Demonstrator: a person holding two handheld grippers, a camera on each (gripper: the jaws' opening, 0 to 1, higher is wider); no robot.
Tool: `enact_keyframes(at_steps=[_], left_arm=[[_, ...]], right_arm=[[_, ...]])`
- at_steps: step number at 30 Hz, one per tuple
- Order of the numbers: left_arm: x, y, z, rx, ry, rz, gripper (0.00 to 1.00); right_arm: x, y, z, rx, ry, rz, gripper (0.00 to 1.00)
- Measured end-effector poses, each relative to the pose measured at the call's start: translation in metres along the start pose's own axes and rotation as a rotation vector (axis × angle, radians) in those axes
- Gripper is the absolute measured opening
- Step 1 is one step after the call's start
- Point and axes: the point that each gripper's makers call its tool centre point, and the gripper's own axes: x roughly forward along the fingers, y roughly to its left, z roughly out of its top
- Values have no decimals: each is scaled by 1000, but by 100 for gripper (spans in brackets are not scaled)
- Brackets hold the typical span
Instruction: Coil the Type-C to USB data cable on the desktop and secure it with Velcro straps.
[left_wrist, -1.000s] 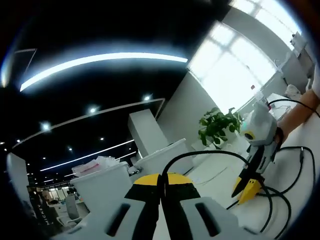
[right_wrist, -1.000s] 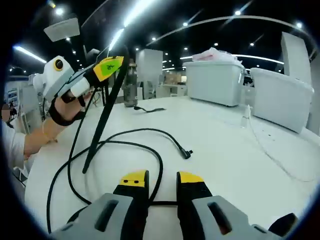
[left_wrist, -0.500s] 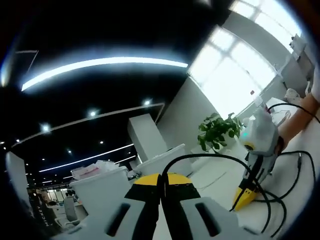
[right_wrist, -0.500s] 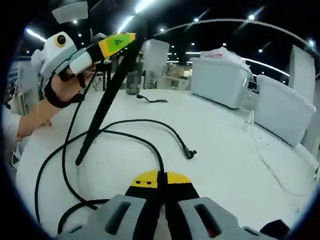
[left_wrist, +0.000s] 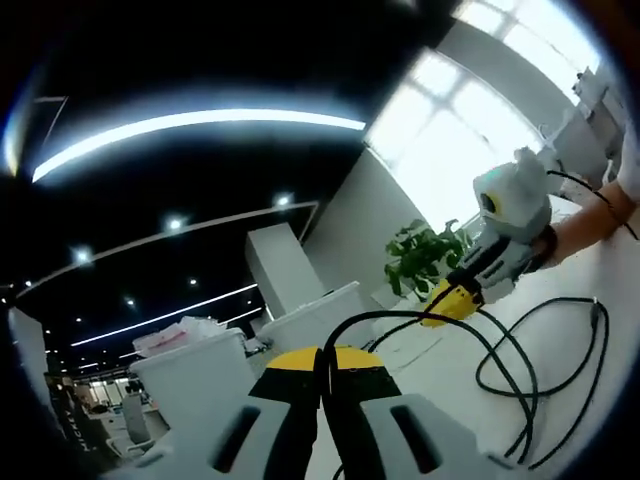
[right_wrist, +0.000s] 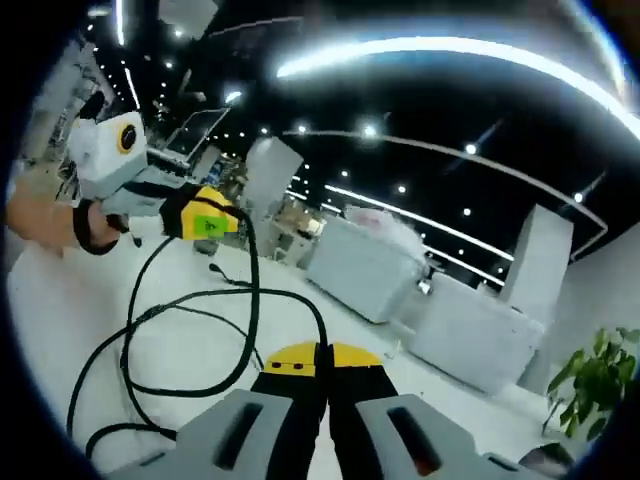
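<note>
We observe the left gripper (left_wrist: 322, 357) and right gripper (right_wrist: 322, 355) each pinching the black data cable (right_wrist: 170, 310), its loops hanging to the white worktop (right_wrist: 60, 310).

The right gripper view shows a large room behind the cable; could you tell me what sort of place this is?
Probably an open-plan office or lab: long ceiling light strips, white storage bins on a white table, a potted plant.

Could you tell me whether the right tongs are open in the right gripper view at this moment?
No, the right tongs are shut, their yellow tips pressed together on the black cable that loops up from them.
</note>
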Motion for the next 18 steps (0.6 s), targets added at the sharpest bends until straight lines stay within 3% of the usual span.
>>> enact_keyframes(at_steps=[3, 18], left_arm=[[0, 0, 0, 8, -1, -2, 5], [2, -14, 6, 112, -55, -52, 5]], right_arm=[[-7, 6, 19, -20, -66, -1, 1], [-17, 20, 39, -13, -157, 35, 1]])
